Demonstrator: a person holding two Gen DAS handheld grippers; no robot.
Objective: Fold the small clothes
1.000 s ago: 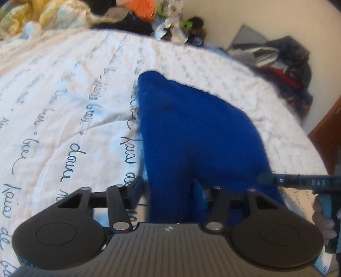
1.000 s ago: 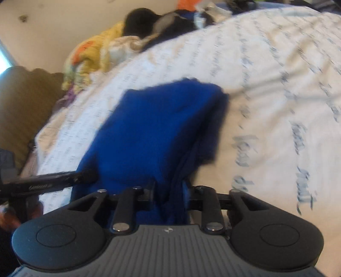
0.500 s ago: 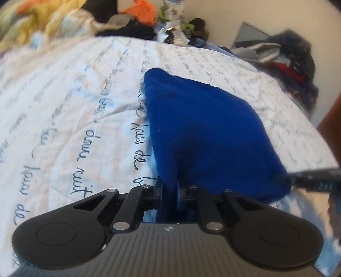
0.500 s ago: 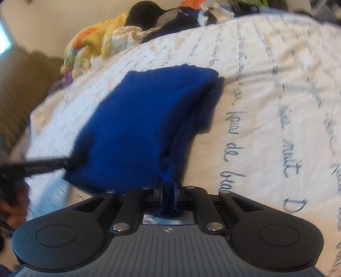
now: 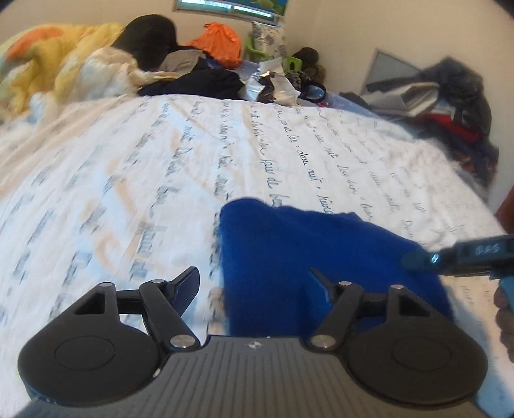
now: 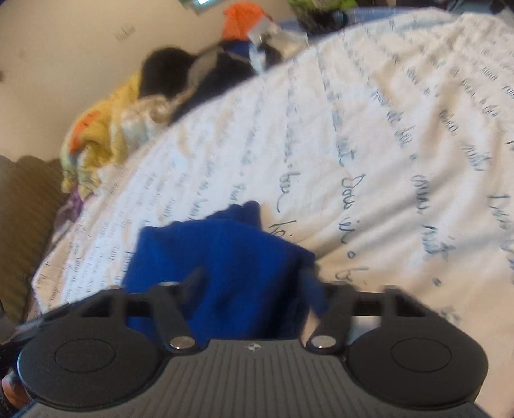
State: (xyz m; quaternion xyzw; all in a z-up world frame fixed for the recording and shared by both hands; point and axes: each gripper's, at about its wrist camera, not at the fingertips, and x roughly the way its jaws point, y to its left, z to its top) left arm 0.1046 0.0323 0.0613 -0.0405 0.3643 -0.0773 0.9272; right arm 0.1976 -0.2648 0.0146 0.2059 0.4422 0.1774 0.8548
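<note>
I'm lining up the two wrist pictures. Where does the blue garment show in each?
Left wrist: blue garment lower centre-right, just beyond the gripper's open fingers.
Right wrist: blue garment lower centre-left, between the spread fingers.
Shared landmark: orange bag at the bed's far end.

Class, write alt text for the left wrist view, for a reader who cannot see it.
A folded blue garment lies on a white bedspread printed with handwriting, between the left tongs, whose jaws are opening and clear of the cloth. The right tongs reach in from the right edge, and heaped clothes line the far side of the bed.
</note>
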